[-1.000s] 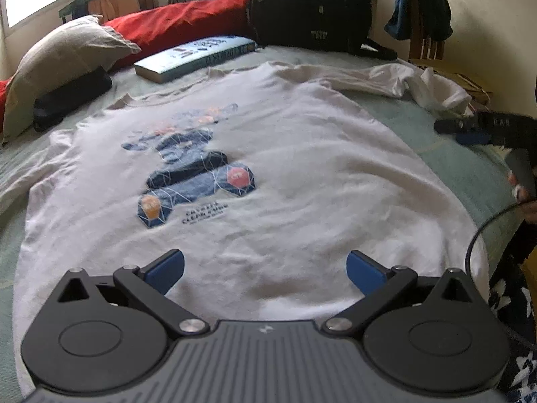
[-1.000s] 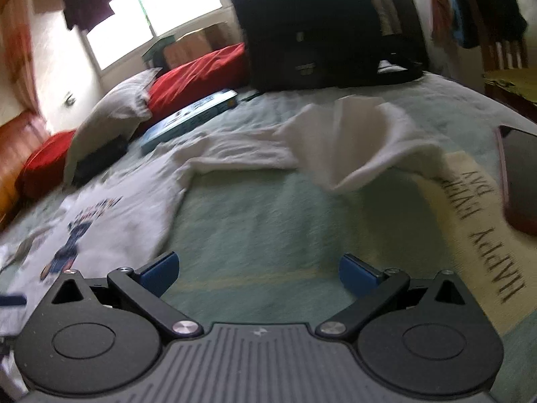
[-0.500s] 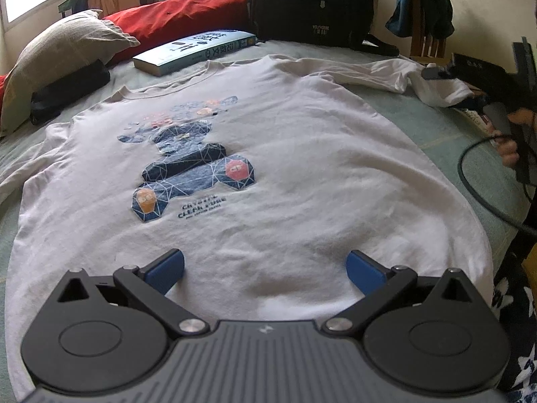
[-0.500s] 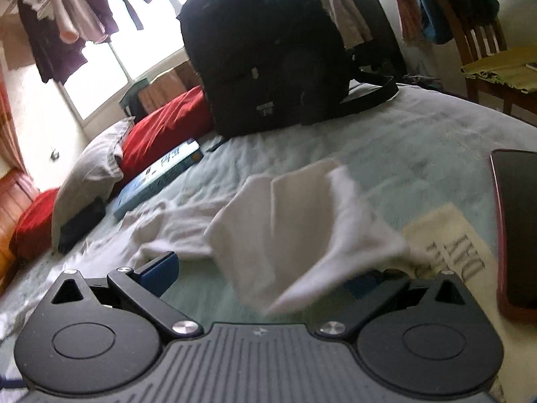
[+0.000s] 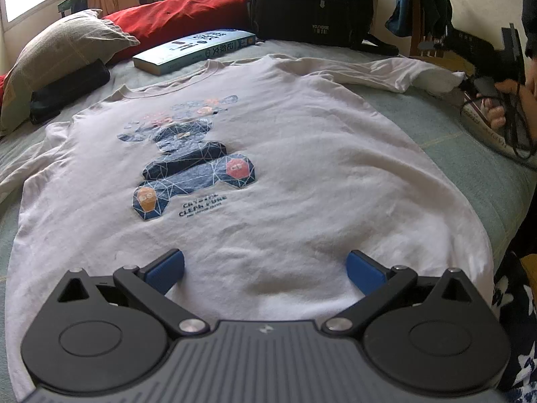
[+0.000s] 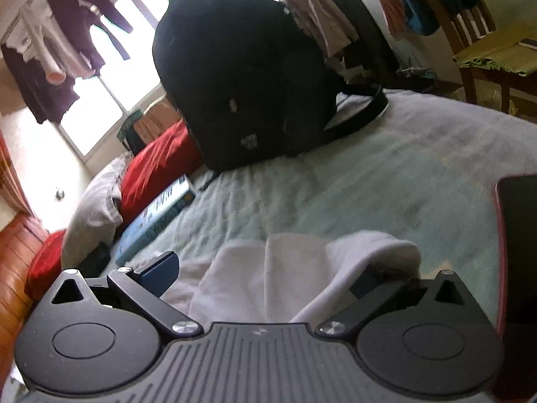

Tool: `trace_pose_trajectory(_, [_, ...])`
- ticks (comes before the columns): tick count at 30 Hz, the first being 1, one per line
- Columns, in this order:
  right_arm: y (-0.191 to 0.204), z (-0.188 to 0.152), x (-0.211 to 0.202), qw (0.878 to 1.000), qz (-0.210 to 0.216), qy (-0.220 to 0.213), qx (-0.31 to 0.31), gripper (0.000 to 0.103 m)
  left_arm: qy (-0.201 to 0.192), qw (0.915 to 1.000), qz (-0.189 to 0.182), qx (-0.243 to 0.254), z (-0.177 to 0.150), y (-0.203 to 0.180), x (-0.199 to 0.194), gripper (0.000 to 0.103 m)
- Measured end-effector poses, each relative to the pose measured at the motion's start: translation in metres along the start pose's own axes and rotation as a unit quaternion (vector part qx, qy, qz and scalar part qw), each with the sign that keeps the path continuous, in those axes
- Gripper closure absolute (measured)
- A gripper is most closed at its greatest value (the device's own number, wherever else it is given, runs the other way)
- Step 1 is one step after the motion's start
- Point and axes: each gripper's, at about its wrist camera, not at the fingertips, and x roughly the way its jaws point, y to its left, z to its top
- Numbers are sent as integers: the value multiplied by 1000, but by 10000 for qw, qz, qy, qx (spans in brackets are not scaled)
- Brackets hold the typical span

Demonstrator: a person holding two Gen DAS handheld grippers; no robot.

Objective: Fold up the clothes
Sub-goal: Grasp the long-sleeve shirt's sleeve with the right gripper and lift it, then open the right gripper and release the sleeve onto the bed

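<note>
Soft white cotton-like t-shirt (image 5: 302,154), matt; ribbed matt plastic left gripper (image 5: 265,268)

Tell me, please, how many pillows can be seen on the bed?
2: a grey pillow at the far left, and a red pillow behind it, beside the black backpack. Another red one at the edge may be partly hidden.

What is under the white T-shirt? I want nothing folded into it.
The white T-shirt lies flat on the green bedspread, which shows all around it. Anything beneath the cloth is hidden.

A bright window (image 6: 100,107) shines behind the big green bed (image 6: 386,181), with a wooden chair (image 6: 483,50) beside the bed.
</note>
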Motion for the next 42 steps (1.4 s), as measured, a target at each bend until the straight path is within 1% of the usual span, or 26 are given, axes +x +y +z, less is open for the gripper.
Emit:
trace_pose_trajectory(7, [0,34,-6,9982,-326,-407,-304,0,0,10000,25,9,0,-1,-1,1])
trace_pose_trajectory(12, [-4,52,-13,9957,-469,-702,-379,0,9,10000,42,7,1,-1,0,1])
trace_pose_trajectory(15, [-9,62,-20,9939,-561,-875,-357,0,6,10000,53,8,1,-1,0,1])
trace_pose_trajectory(18, [-19,66,-26,9922,-637,-1049,-207,0,7,10000,60,-18,1,0,0,1])
trace_pose_trajectory(21, [-38,66,-25,9944,-629,-827,173,0,18,10000,52,-24,1,0,1,1])
trace_pose_trajectory(23, [-53,63,-19,9956,-560,-506,555,0,22,10000,52,-20,2,0,2,1])
trace_pose_trajectory(26, [-70,55,-10,9924,-478,-154,1122,0,24,10000,50,-10,2,0,2,1])
trace_pose_trajectory(28, [-77,51,-6,9900,-454,-40,1338,0,23,10000,48,-4,2,0,2,1])
trace_pose_trajectory(31, [-82,53,-1,9875,-614,7,1450,0,9,10000,38,-9,1,1,3,1])
trace_pose_trajectory(32, [-85,54,2,9867,-674,29,1479,2,4,10000,37,-8,1,1,3,1])
trace_pose_trajectory(34, [-90,58,7,9851,-903,115,1461,14,-2,10000,35,-10,0,1,3,1])
trace_pose_trajectory(35, [-91,58,9,9849,-1017,185,1386,31,-3,10000,34,-11,0,1,3,1])
trace_pose_trajectory(36, [-91,57,12,9850,-1154,278,1250,51,-3,10000,33,-13,0,1,3,1])
trace_pose_trajectory(37, [-91,57,14,9847,-1297,376,1102,60,-7,10000,30,-10,0,1,3,1])
trace_pose_trajectory(38, [-88,57,14,9854,-1390,393,903,76,-13,10000,27,-7,0,1,3,1])
trace_pose_trajectory(39, [-84,57,14,9859,-1471,390,691,95,-18,10000,23,-8,0,1,3,1])
trace_pose_trajectory(40, [-80,57,13,9860,-1551,388,478,95,-19,10000,20,-14,0,1,4,1])
trace_pose_trajectory(42, [-70,63,8,9872,-1577,211,141,95,-19,10000,29,-12,0,1,4,1])
